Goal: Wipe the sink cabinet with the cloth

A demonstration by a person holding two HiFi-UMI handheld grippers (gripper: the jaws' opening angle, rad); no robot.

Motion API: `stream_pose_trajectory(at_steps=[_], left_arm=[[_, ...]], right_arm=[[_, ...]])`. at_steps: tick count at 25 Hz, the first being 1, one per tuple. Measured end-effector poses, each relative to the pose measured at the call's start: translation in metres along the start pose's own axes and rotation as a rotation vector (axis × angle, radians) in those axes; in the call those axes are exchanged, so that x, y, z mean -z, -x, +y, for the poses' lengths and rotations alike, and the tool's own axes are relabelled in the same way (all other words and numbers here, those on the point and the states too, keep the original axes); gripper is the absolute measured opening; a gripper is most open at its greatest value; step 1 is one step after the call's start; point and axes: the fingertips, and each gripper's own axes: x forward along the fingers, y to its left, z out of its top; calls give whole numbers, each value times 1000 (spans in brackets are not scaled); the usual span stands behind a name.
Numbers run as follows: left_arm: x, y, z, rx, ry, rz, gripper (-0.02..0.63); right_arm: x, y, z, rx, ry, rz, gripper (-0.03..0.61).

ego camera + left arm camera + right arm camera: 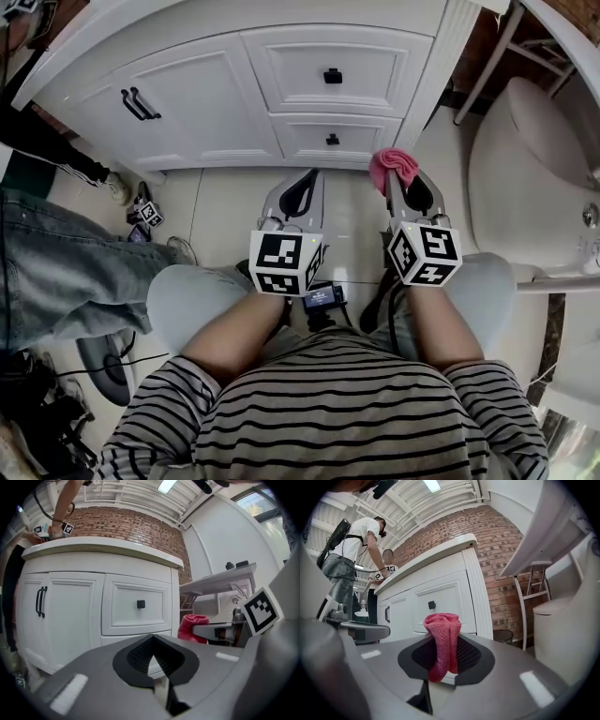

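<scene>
The white sink cabinet (pixel 234 84) stands in front of me, with two drawers and a door that carry black handles; it fills the left gripper view (pixel 93 606) and shows behind the cloth in the right gripper view (pixel 440 597). A pink cloth (pixel 394 167) is bunched and pinched upright in my right gripper (pixel 405 187), whose jaws are shut on it (pixel 443 644). My left gripper (pixel 302 192) hangs beside it, shut and empty (pixel 151 660). Both grippers are a short way in front of the cabinet's lower drawer (pixel 333 139), not touching it. The cloth also shows in the left gripper view (pixel 192 626).
A white toilet (pixel 534 159) stands close on the right, with a white fixture's edge (pixel 562 281) beside my right knee. Another person in jeans (pixel 66 262) stands at the left, near cables and gear on the floor (pixel 141 214). A metal rack (pixel 534 592) and small bin (pixel 502 635) sit by the brick wall.
</scene>
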Motion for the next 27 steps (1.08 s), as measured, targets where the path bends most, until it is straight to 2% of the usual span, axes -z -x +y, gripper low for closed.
stream_pose_trajectory(at_steps=[8,27], left_arm=[[-5,6,19,-34,26,-15,0],[-2,11,19,-29,-7,-17,0]], right_arm=[[5,2,6,13,31,11,89],[17,4,16,12,74,19,89]])
